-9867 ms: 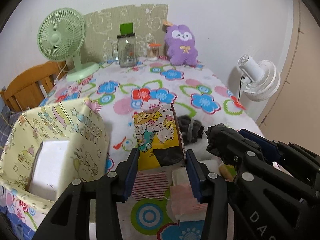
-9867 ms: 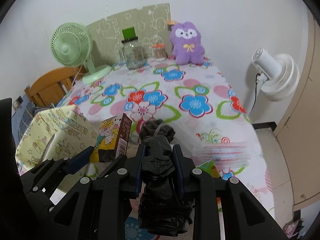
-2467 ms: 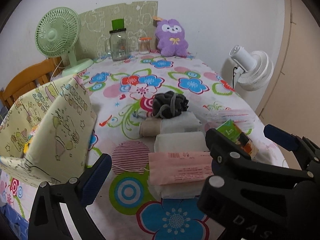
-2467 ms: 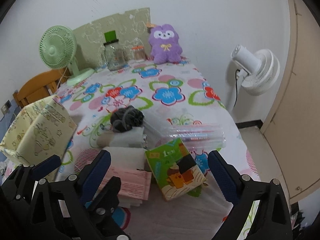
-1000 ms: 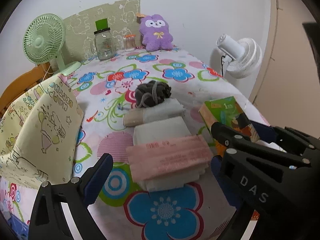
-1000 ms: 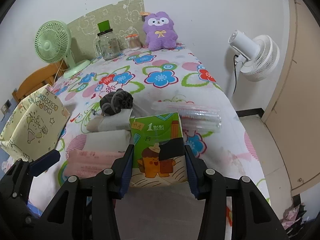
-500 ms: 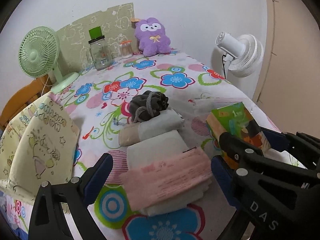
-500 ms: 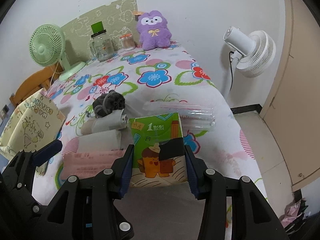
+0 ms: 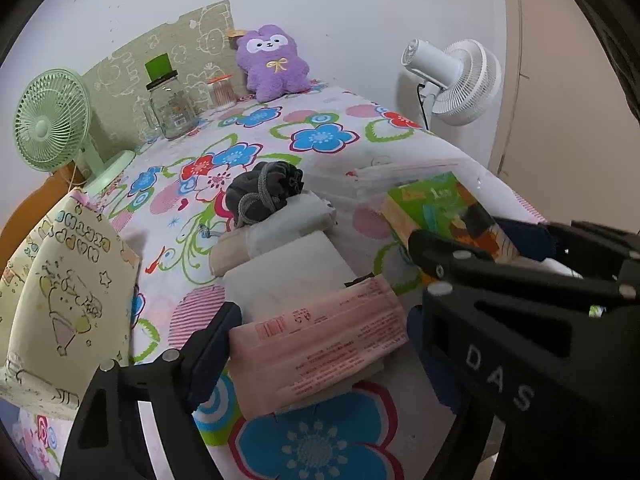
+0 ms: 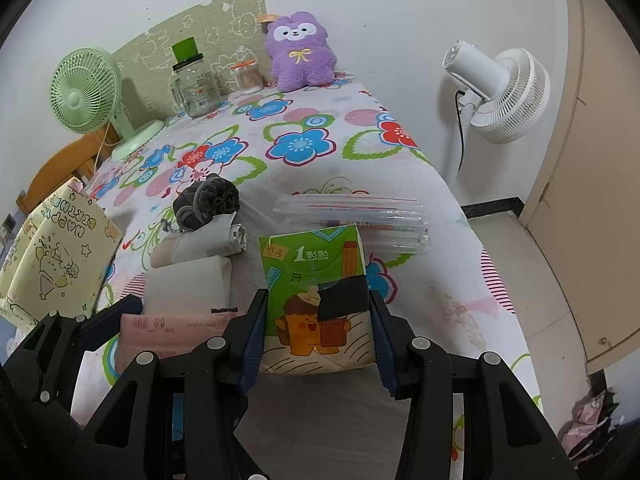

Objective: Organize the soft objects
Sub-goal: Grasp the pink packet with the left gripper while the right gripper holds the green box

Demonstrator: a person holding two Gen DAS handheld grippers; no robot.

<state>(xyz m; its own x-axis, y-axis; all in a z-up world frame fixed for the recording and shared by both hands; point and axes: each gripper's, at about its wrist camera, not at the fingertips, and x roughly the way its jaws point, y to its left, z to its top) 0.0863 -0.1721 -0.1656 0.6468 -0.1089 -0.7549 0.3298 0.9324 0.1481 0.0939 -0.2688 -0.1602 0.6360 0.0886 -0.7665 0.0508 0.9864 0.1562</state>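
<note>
A pink flat pack (image 9: 320,336) lies on top of a white soft pack (image 9: 288,268) on the flowered tablecloth (image 9: 320,136). My left gripper (image 9: 320,320) straddles the pink pack and its jaws are closing, with the pads meeting both short ends. My right gripper (image 10: 316,300) is shut on a green tissue pack (image 10: 316,276), held just right of the pile; the green tissue pack (image 9: 436,204) also shows in the left wrist view. Behind the pile lie a rolled beige-grey cloth (image 9: 276,228) and a dark drawstring pouch (image 9: 264,192).
A yellow gift bag (image 9: 68,304) stands open at the left table edge. A clear plastic sleeve (image 10: 352,216) lies beyond the green pack. A purple plush (image 9: 272,64), glass jar (image 9: 172,108) and green fan (image 9: 52,120) line the far wall. A white fan (image 10: 500,92) stands beside the table.
My left gripper's jaws have drawn in from wide open until they meet the pink pack's ends, and its view has rolled slightly. The right gripper keeps hold of the green pack.
</note>
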